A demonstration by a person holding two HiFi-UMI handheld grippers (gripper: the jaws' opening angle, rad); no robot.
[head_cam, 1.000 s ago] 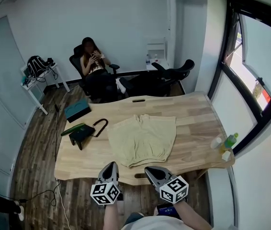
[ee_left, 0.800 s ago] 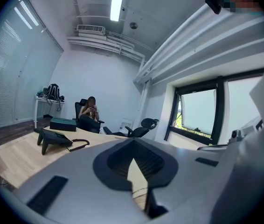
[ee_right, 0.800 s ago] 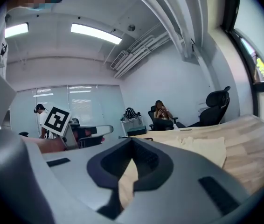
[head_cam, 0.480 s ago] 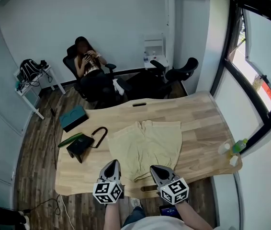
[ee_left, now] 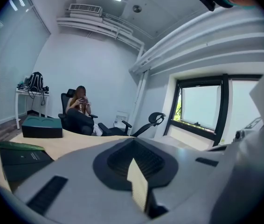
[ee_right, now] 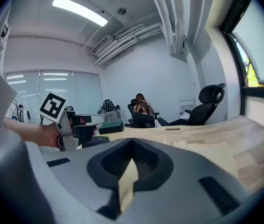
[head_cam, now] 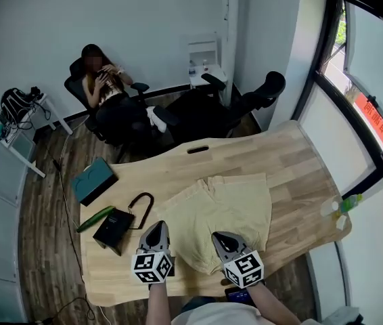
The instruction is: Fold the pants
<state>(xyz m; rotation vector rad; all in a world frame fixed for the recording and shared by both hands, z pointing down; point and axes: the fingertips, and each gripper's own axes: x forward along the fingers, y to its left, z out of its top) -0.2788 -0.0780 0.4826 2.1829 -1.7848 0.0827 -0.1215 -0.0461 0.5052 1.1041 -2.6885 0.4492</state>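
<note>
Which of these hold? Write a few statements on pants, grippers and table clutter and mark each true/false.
1. The pants lie spread flat on the table, both legs side by side. True.
2. The left gripper and right gripper both have open jaws. False: both are shut, with nothing gripped.
3. A teal box sits on the table, left of the pants. True.
4. The bottle stands on the pants. False: it stands at the table's right edge, apart from them.
5. A person sits beyond the table's far side. True.
</note>
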